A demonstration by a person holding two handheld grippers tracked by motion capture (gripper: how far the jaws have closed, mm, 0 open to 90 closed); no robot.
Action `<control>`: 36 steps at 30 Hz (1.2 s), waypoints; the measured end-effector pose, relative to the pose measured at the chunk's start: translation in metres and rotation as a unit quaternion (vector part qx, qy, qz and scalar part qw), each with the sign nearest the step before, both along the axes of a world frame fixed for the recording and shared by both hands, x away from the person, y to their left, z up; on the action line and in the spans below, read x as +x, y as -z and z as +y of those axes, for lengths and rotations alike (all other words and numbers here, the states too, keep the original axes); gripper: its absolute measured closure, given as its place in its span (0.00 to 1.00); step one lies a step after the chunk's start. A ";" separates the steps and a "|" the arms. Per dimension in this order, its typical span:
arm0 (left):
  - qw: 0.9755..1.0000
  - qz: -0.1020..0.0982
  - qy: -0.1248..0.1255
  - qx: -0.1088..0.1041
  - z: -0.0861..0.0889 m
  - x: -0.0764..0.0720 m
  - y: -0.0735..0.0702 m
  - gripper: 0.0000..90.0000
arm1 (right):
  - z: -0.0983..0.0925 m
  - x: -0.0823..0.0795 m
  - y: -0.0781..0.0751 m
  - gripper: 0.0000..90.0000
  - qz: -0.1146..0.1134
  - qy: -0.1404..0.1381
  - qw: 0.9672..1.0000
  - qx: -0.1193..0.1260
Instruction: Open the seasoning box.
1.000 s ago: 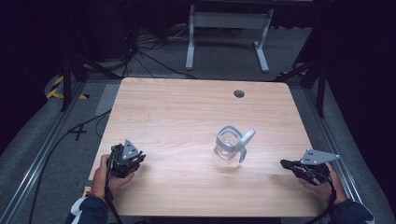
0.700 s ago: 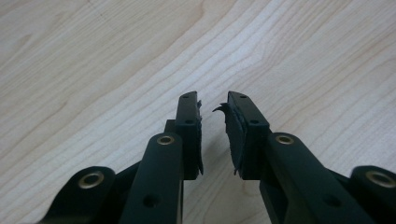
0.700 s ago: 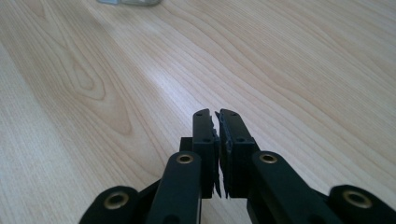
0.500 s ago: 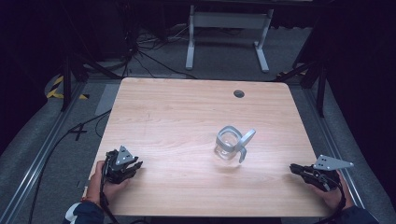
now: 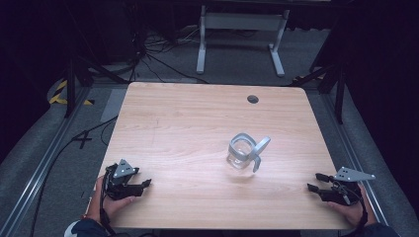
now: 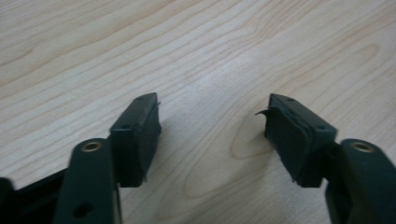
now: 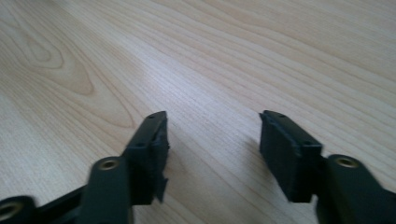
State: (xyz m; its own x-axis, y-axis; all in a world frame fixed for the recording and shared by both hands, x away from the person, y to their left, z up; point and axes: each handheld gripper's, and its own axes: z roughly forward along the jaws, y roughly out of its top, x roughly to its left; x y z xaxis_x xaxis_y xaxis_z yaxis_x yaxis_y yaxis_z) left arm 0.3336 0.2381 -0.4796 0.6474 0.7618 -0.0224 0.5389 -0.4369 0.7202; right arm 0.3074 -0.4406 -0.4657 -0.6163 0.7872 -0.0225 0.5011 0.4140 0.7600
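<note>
A clear glass jar with a grey hinged lid swung open beside it stands right of the table's middle. My left gripper rests low over the front left corner, held by a hand. Its jaws have just been opening and stand open over bare wood with nothing between them. My right gripper sits at the front right edge, pointing left. Its jaws have also just been opening and stand open, empty, above the tabletop. Both grippers are well apart from the jar.
The light wooden table has a round cable hole near its far edge. Behind it on the dark floor stand a grey metal stand and loose cables. Rails run along both sides of the table.
Both hands have drawn back toward the front edge and sunk toward the table. Both grippers' jaws have spread apart. The jar has not moved.
</note>
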 end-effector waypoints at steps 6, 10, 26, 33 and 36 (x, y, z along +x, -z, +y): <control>1.000 0.000 -0.004 0.007 0.002 -0.001 0.002 0.21 | 0.001 0.001 0.000 0.31 0.000 0.018 1.000 -0.009; 1.000 -0.005 -0.008 0.005 0.001 0.000 0.003 0.17 | 0.003 -0.001 0.000 0.22 -0.008 0.031 0.999 -0.024; 1.000 0.002 -0.016 0.003 0.000 -0.002 0.003 0.17 | 0.002 0.000 0.001 0.17 0.008 0.033 0.999 -0.016; 1.000 0.002 -0.017 0.003 0.000 -0.002 0.003 0.17 | 0.002 0.001 0.001 0.17 0.010 0.034 0.999 -0.014; 1.000 0.003 -0.016 0.005 0.001 -0.002 0.002 0.17 | 0.002 0.001 0.001 0.17 0.010 0.034 0.999 -0.014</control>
State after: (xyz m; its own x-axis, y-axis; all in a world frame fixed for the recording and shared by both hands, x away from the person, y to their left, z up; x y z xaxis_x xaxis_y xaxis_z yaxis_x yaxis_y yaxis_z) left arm 0.3315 0.2386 -0.4819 0.6227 0.7822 -0.0192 0.5575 -0.4264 0.7123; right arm 0.3084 -0.4387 -0.4670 -0.5625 0.8262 -0.0329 0.5433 0.3993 0.7385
